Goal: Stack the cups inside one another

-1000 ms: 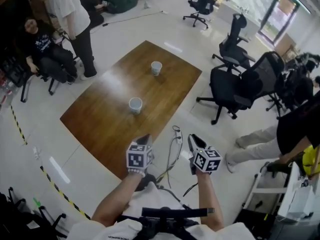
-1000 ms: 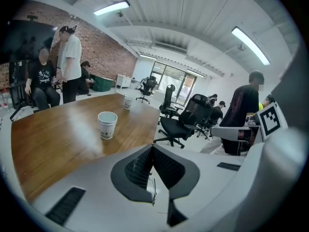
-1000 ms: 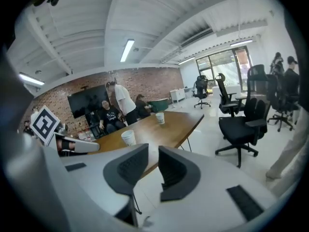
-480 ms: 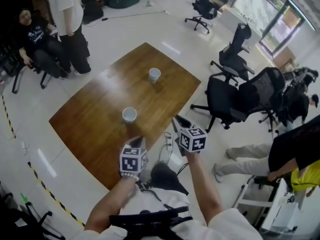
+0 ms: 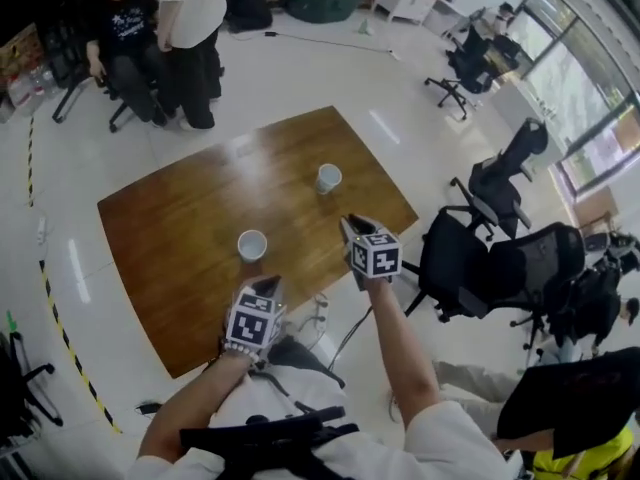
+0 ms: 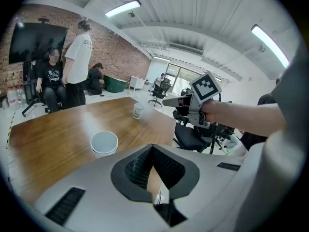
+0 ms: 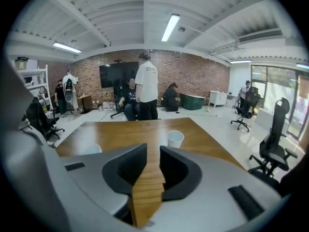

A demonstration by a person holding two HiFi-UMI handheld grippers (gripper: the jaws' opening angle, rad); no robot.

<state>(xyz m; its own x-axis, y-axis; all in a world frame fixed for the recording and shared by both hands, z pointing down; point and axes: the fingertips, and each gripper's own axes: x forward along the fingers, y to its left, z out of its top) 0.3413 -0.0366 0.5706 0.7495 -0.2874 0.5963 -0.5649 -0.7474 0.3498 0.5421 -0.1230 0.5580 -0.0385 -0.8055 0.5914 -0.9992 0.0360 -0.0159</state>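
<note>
my right gripper (image 5: 352, 228), its empty jaws just opened wider, is the one closer to the far cup (image 5: 328, 178) upright on the counter (image 5: 170, 228), while my left gripper (image 5: 270, 286), jaws together and empty, sits just on the near side of the near cup (image 5: 252, 245).

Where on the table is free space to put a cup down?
The table is bare on its left half, from the near cup to the edge by the standing person. So is the strip between it and the far cup. Office chairs crowd the floor off the right edge.
</note>
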